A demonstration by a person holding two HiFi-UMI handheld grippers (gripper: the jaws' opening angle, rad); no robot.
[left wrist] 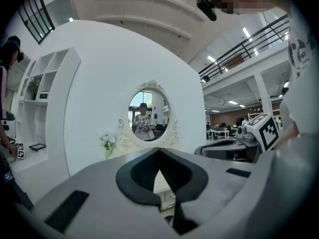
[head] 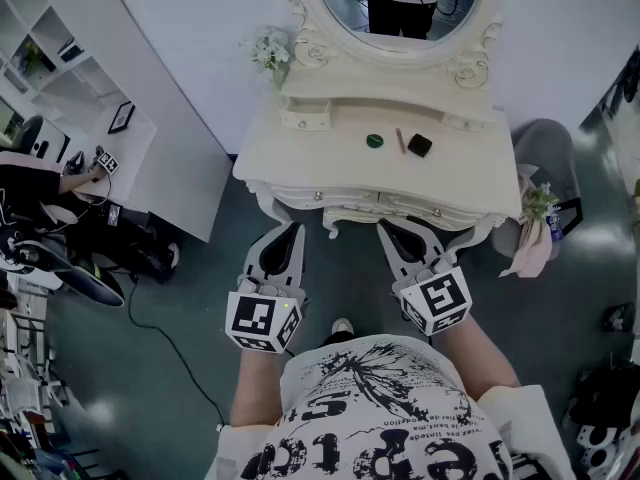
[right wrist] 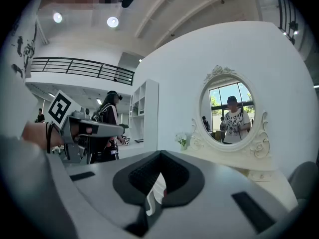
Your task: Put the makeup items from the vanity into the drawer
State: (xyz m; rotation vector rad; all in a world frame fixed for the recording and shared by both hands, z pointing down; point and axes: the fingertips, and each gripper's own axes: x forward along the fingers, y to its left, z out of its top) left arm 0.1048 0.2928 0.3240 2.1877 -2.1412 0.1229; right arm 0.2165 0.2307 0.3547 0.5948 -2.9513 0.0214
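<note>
On the white vanity top lie a round green item, a thin reddish stick and a black square compact. A small drawer box stands at the vanity's back left. More drawers with knobs run along its front. My left gripper and right gripper hang side by side below the vanity's front edge, apart from the items. Both are shut with nothing between the jaws.
An oval mirror rises behind the vanity, with a vase of white flowers at its left. A grey chair with cloth and flowers stands to the right. A white shelf unit and a seated person are at the left.
</note>
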